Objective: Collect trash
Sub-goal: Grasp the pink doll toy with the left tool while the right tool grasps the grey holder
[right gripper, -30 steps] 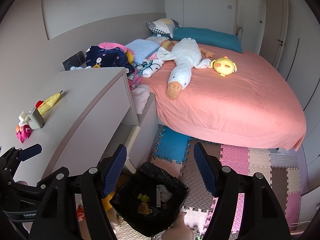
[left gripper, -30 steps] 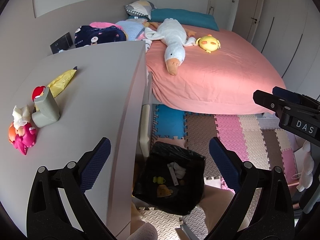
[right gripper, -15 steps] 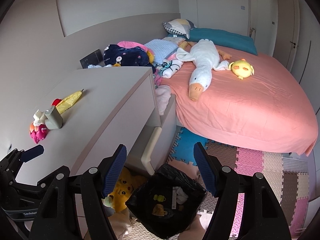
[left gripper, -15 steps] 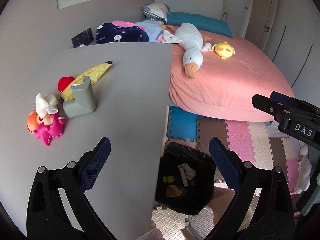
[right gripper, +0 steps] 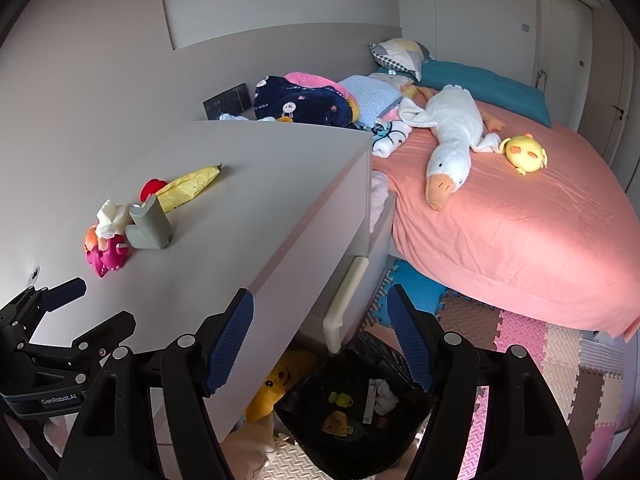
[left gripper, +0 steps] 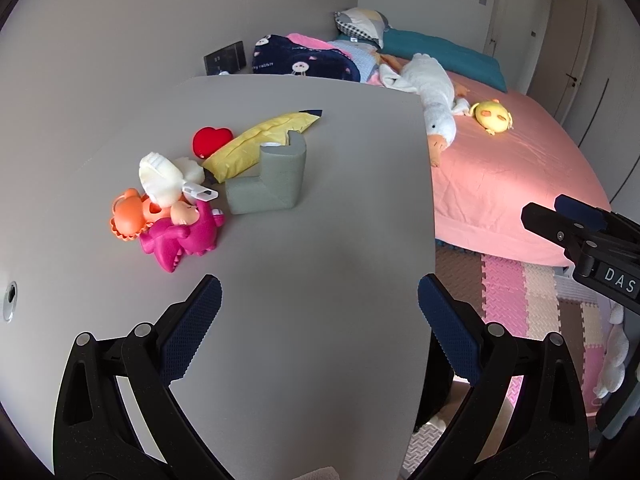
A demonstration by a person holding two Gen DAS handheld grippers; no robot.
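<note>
Several scraps lie in the black bin bag (right gripper: 352,392); each hand-held gripper (left gripper: 320,316) (right gripper: 320,332) gapes wide, holding nothing.

Black bin (right gripper: 352,396) half behind right tongs (right gripper: 320,336), yellow plush (right gripper: 276,384) partly under dresser (right gripper: 248,216)

On my desk (left gripper: 320,240) I count one yellow wrapper (left gripper: 260,140), one grey foam corner guard (left gripper: 268,184) and one crumpled tissue (left gripper: 164,172). The bed (right gripper: 520,220) holds two plush toys: a goose (right gripper: 452,140) and a chick (right gripper: 524,154).

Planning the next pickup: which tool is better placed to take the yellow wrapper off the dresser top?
Left. The left tool hangs open over the dresser top, facing the yellow wrapper. The right tool is beyond the edge, above the black bin.
</note>
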